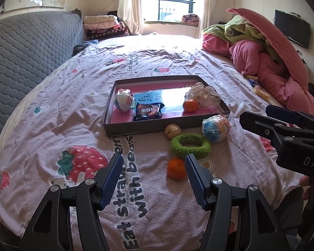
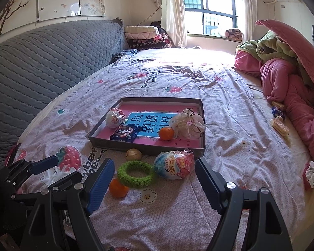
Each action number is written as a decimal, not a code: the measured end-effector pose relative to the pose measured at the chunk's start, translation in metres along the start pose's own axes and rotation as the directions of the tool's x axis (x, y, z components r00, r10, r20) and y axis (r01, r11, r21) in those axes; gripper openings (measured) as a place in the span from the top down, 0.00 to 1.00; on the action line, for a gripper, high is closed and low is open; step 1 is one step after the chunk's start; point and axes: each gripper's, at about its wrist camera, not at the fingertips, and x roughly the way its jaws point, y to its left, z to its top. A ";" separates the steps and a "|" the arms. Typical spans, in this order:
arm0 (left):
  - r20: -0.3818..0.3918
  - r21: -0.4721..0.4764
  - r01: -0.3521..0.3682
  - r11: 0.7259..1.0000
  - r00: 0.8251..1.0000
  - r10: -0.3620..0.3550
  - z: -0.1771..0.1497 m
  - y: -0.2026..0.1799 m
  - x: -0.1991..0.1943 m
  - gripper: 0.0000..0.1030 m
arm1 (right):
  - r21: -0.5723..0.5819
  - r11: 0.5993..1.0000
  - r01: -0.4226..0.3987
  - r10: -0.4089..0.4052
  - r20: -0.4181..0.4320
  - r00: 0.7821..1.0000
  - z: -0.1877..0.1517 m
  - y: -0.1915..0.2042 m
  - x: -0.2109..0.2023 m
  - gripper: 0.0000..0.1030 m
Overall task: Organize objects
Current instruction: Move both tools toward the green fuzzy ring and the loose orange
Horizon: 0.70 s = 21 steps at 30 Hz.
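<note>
Left wrist view: we count four items inside the tray [image 1: 224, 109]; tangerine [image 1: 176, 168], green ring [image 1: 190, 145], walnut [image 1: 172, 131], toy egg [image 1: 215, 130] remain before it. Both tools, left tool [image 1: 153, 179] and right tool [image 2: 155, 188], gape, empty.

Fuzzy green ring [image 2: 135, 174], glossy foil-wrapped egg [image 2: 174, 164], matt cardboard tray [image 2: 148, 149], wrinkled cotton bedsheet [image 2: 230, 125], ribbed blue pads [image 1: 112, 179].
</note>
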 end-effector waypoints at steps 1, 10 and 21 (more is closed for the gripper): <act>-0.004 0.001 0.002 1.000 1.000 -0.002 -0.001 0.000 0.001 0.38 | -0.001 1.000 0.003 -0.003 -0.004 1.000 -0.001 0.000 0.001 0.23; -0.029 -0.001 0.011 1.000 1.000 -0.011 -0.010 -0.003 0.013 0.38 | 0.001 1.000 0.025 -0.025 -0.042 0.999 -0.011 -0.004 0.015 0.24; -0.045 0.023 0.044 0.999 0.998 -0.043 -0.022 -0.015 0.027 0.38 | 0.034 0.999 0.013 -0.010 -0.104 0.994 -0.023 -0.006 0.036 0.24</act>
